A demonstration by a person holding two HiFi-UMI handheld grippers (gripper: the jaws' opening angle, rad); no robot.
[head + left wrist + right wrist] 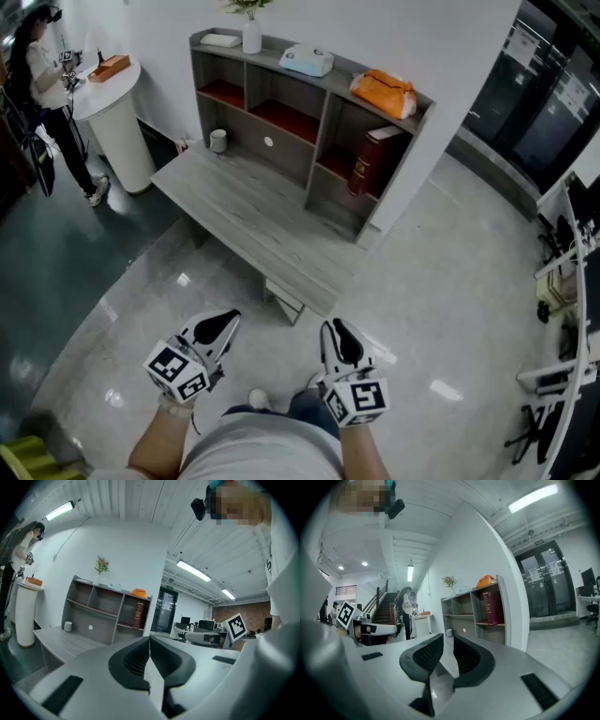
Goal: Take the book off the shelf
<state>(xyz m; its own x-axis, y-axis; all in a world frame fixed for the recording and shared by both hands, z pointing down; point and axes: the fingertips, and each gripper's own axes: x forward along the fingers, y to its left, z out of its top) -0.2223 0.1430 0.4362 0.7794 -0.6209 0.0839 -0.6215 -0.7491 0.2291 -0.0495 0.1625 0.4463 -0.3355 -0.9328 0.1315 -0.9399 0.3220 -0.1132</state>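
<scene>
A dark red book [368, 161] stands leaning in the lower right compartment of the grey shelf unit [324, 120], which sits at the back of a grey desk [253, 211]. Both grippers are held low over the floor, well short of the desk. My left gripper [220, 328] is shut with nothing in it; its pads meet in the left gripper view [150, 638], where the book [138, 615] shows far off. My right gripper [339, 342] has a narrow gap between its pads [448, 637] and holds nothing; the book [492, 607] lies far ahead.
On the shelf top are an orange bag [384, 92], a pale box [307, 60] and a vase [251, 33]. A white cup [217, 141] sits on the desk. A person [42, 84] stands by a white pedestal [117, 122] at left. Racks [562, 309] line the right.
</scene>
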